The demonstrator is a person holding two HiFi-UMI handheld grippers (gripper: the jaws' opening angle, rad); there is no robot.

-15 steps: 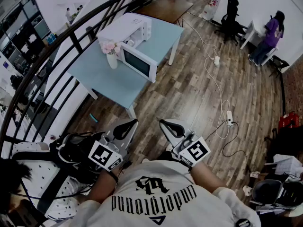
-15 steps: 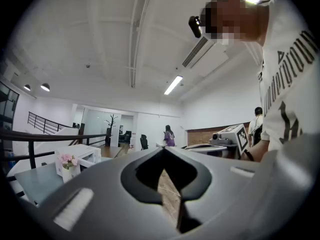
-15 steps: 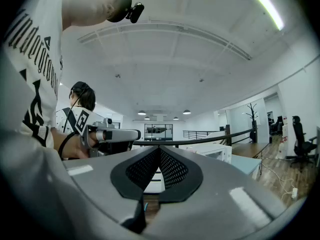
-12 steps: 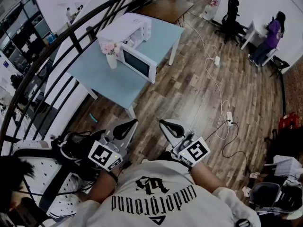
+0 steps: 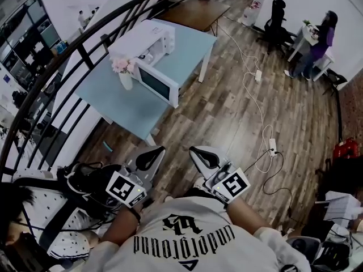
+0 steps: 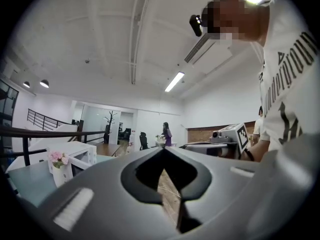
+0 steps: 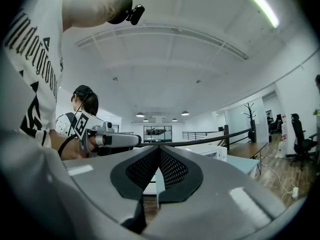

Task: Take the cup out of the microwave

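Note:
A white microwave [image 5: 148,45] stands on a light-blue table [image 5: 127,103] a few steps ahead, with its door [image 5: 156,84] swung open toward me. No cup can be made out inside it from here. My left gripper [image 5: 149,158] and right gripper [image 5: 203,157] are held level side by side close to my chest, over the wood floor and well short of the table. Both are shut with nothing between the jaws. The left gripper view shows its closed tips [image 6: 163,151] and the microwave [image 6: 72,153] far left. The right gripper view shows its meeting tips [image 7: 159,148] and the microwave [image 7: 212,152] beyond.
A white vase of pink flowers [image 5: 123,72] stands next to the microwave door. A dark railing [image 5: 68,52] curves behind the table. A cable and power strip [image 5: 271,146] lie on the floor at right. A person in purple [image 5: 317,38] is at a far desk; another person [image 5: 51,208] sits close on my left.
The table and microwave have slid slightly left in the head view. The person in purple at the far desk has shifted position. Both grippers stay shut and have hardly moved.

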